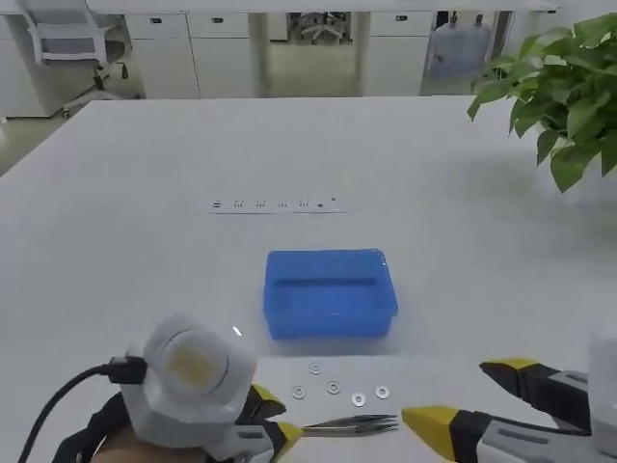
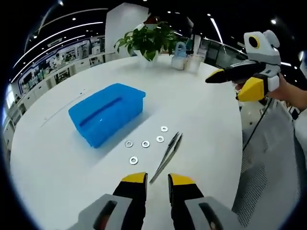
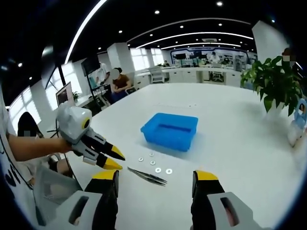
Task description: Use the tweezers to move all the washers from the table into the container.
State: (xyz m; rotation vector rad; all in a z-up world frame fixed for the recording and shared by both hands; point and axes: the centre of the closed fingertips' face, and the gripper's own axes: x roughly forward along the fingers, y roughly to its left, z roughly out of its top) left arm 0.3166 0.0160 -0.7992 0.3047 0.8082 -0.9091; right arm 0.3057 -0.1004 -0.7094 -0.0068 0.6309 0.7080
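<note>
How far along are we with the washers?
Nothing looks done: five washers lie on the table before the blue container, which looks empty. The tweezers lie flat, one end at the open left gripper, not gripped. The right gripper is open and empty. Every washer is left.

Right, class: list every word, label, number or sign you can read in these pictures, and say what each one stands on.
No text here can be read as words or numbers.
The row of small dark marks on the table, beyond the box: too small and blurred to read.
The blue container: no label or lettering shows on it.
</note>
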